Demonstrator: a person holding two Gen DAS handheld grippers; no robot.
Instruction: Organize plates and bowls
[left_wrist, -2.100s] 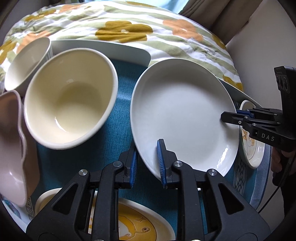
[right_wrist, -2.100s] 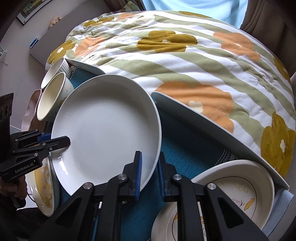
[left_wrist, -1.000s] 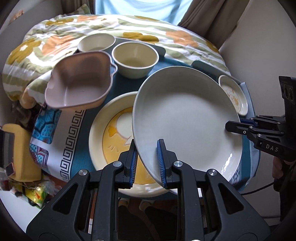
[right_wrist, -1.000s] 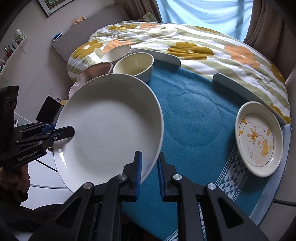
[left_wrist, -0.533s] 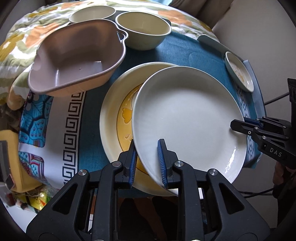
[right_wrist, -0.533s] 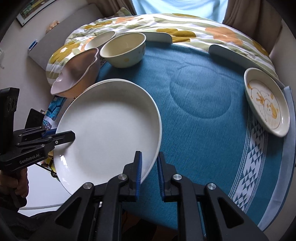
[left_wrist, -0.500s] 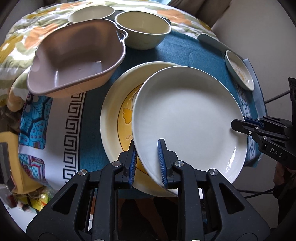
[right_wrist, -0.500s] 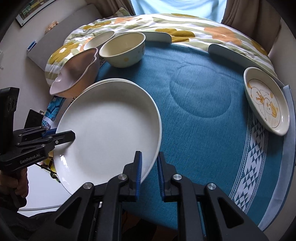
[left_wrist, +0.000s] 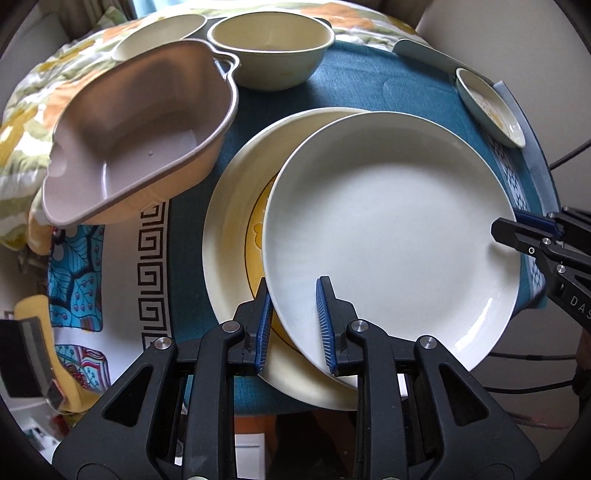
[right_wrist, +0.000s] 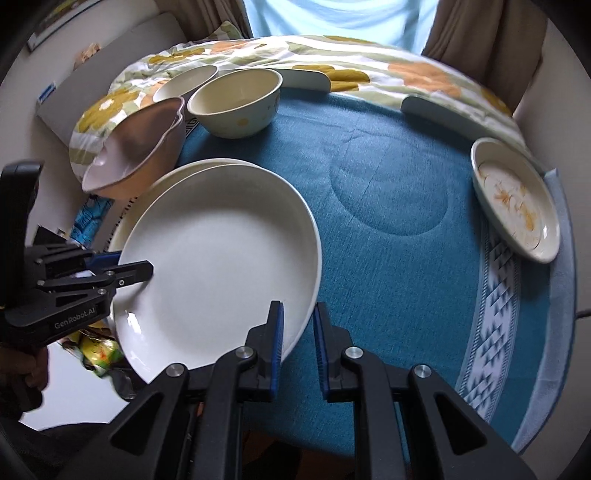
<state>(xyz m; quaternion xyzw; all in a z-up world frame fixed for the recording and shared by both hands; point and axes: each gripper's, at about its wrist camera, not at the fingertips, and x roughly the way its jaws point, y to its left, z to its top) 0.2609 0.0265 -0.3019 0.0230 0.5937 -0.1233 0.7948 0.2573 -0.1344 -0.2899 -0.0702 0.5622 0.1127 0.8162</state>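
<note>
A large plain white plate (left_wrist: 391, 229) is held by both grippers just above a yellow-patterned plate (left_wrist: 236, 236) on the blue cloth. My left gripper (left_wrist: 293, 291) is shut on the white plate's near rim. My right gripper (right_wrist: 298, 314) is shut on its opposite rim; the plate (right_wrist: 218, 266) fills the left of the right wrist view, the yellow plate's rim (right_wrist: 192, 166) showing behind it. Each gripper shows in the other's view: the right (left_wrist: 517, 229), the left (right_wrist: 129, 266).
A pink handled dish (left_wrist: 140, 133), a cream bowl (left_wrist: 271, 48) and a second bowl (left_wrist: 159, 33) stand at the back left. A small patterned plate (right_wrist: 517, 199) sits at the right edge. A floral quilt (right_wrist: 369, 62) lies behind.
Both grippers have lowered the white plate closer over the yellow-patterned plate. The grip on it is unchanged.
</note>
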